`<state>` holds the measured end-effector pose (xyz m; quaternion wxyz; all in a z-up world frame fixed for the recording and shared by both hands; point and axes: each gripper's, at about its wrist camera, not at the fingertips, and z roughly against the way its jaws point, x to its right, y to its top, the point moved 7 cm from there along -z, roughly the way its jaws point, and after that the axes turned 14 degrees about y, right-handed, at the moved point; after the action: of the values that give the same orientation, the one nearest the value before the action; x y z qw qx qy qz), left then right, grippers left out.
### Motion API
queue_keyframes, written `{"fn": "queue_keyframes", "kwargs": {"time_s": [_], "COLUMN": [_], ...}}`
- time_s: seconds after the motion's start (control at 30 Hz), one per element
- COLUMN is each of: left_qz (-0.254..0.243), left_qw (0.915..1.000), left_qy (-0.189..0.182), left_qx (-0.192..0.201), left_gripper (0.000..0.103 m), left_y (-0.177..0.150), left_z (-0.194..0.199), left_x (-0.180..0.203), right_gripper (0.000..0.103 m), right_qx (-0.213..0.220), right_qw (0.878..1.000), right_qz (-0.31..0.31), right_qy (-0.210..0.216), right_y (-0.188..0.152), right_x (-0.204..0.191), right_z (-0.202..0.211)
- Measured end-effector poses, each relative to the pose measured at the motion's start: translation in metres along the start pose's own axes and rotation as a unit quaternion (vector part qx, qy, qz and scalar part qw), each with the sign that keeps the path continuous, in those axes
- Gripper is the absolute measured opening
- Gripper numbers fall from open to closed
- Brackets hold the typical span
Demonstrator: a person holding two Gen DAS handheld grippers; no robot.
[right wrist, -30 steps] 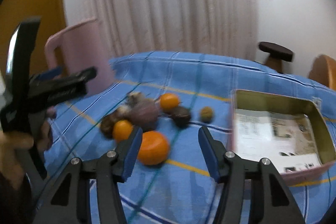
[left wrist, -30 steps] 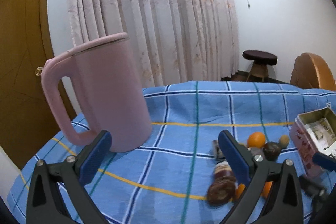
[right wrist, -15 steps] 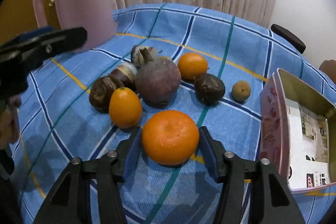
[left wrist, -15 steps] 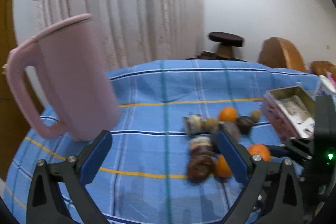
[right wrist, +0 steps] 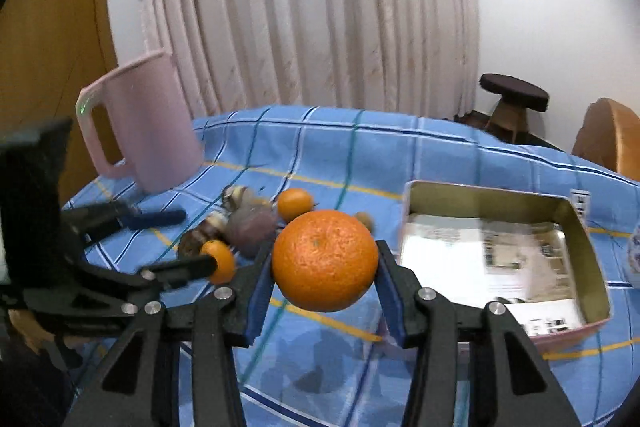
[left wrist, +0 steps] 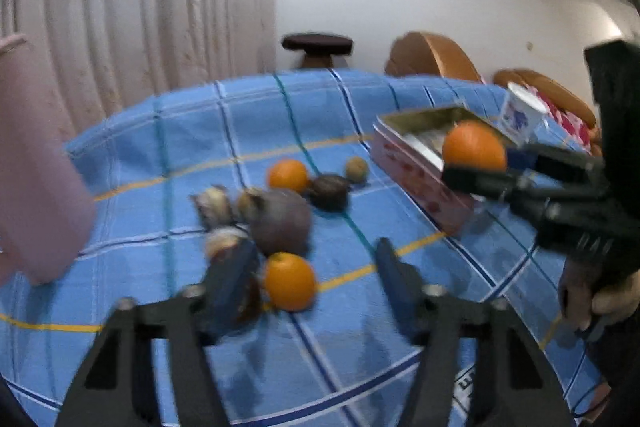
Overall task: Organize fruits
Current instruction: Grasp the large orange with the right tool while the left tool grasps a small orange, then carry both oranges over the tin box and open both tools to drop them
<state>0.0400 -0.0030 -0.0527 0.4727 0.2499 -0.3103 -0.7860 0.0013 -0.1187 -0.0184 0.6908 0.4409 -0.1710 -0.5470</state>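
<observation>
Tall pink plastic jug w/ handle [right wrist: 148, 123] stands far left on bench w/ blue checked cloth [right wrist: 400, 151]. Pleated pale curtain [right wrist: 312, 7] behind. Round dark stool [right wrist: 513, 98] far right; white printed cup [left wrist: 520, 115] right.

Left wrist view smeared by motion blur. Pink jug [left wrist: 36, 163] cut off by left edge, handle out of view. Brown fruit [left wrist: 244, 301] mostly hidden behind left gripper [left wrist: 316, 267] finger, kind unreadable. Print on cup [left wrist: 520, 115] illegible. Right wrist view: paper in tin [right wrist: 500, 255] blurred, unreadable; small fruit [right wrist: 366, 219] half hidden behind big orange [right wrist: 325, 259].
</observation>
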Motion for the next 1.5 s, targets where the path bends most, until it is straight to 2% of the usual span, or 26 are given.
{"fn": "queue_keyframes", "kwargs": {"time_s": [0.03,0.1,0.13,0.23,0.33,0.47,0.53,0.63,0.73,0.87,0.9,1.0,1.07,1.2,1.3,1.37,1.5], "left_qz": [-0.005,-0.022,-0.023,-0.015,0.001,0.041,0.031,-0.006,-0.003,-0.02,-0.023,-0.007,0.005,0.019,0.011,0.009,0.036], "left_qw": [0.9999,0.9994,0.9994,0.9997,0.9989,0.9982,0.9983,0.9988,0.9994,0.9951,0.9943,0.9959,0.9959,0.9962,0.9968,0.9978,0.9984], "left_qy": [0.003,0.025,0.023,0.016,0.046,0.029,0.034,0.041,0.03,0.089,0.09,0.072,0.069,0.057,0.057,0.059,0.015], "left_qx": [-0.01,0.004,0.008,0.009,-0.005,-0.032,-0.036,-0.026,-0.019,-0.038,-0.053,-0.054,-0.058,-0.063,-0.054,-0.029,0.042], "left_gripper": [0.046,0.045,0.045,0.046,0.046,0.048,0.048,0.057,0.057,0.057,0.057,0.051,0.035,0.035,0.035,0.035,0.035], "left_y": [-0.002,-0.002,-0.001,-0.001,-0.001,-0.006,-0.009,-0.01,-0.007,-0.014,-0.017,-0.018,-0.018,-0.018,-0.018,-0.011,0.01], "left_z": [-0.006,-0.009,-0.009,-0.009,-0.014,-0.021,-0.024,-0.021,-0.02,-0.037,-0.042,-0.04,-0.04,-0.041,-0.036,-0.029,-0.002], "left_x": [0.005,0.01,0.011,0.01,-0.006,-0.021,-0.017,-0.002,0.002,0.002,0.005,0.003,-0.001,-0.005,-0.004,-0.001,0.013], "right_gripper": [0.05,0.05,0.05,0.05,0.05,0.05,0.05,0.05,0.05,0.05,0.05,0.05,0.05,0.05,0.05,0.05,0.05], "right_qx": [0.002,0.001,0.001,0.002,0.004,0.002,0.0,-0.002,-0.002,-0.009,-0.011,-0.01,-0.008,-0.007,0.002,0.014,0.031], "right_qw": [1.0,1.0,1.0,0.999,0.999,1.0,0.999,0.999,0.999,0.999,0.999,0.999,0.999,0.999,0.999,0.999,0.998], "right_qz": [-0.005,-0.018,-0.026,-0.038,-0.033,-0.03,-0.035,-0.038,-0.039,-0.039,-0.039,-0.038,-0.038,-0.042,-0.041,-0.039,-0.043], "right_qy": [-0.002,-0.001,0.001,0.008,0.01,0.009,0.012,0.012,0.012,0.009,0.008,0.008,0.008,0.007,0.002,-0.007,-0.042], "right_y": [0.0,0.001,0.001,0.001,0.002,0.0,-0.001,-0.001,-0.001,-0.004,-0.005,-0.005,-0.004,-0.004,0.0,0.005,0.011], "right_x": [0.004,0.016,0.019,0.022,0.02,0.019,0.02,0.022,0.023,0.024,0.024,0.023,0.023,0.024,0.026,0.031,0.055], "right_z": [0.004,0.001,0.003,0.007,0.009,0.005,0.005,0.004,0.003,-0.002,-0.003,-0.002,-0.002,-0.002,0.005,0.013,0.032]}}
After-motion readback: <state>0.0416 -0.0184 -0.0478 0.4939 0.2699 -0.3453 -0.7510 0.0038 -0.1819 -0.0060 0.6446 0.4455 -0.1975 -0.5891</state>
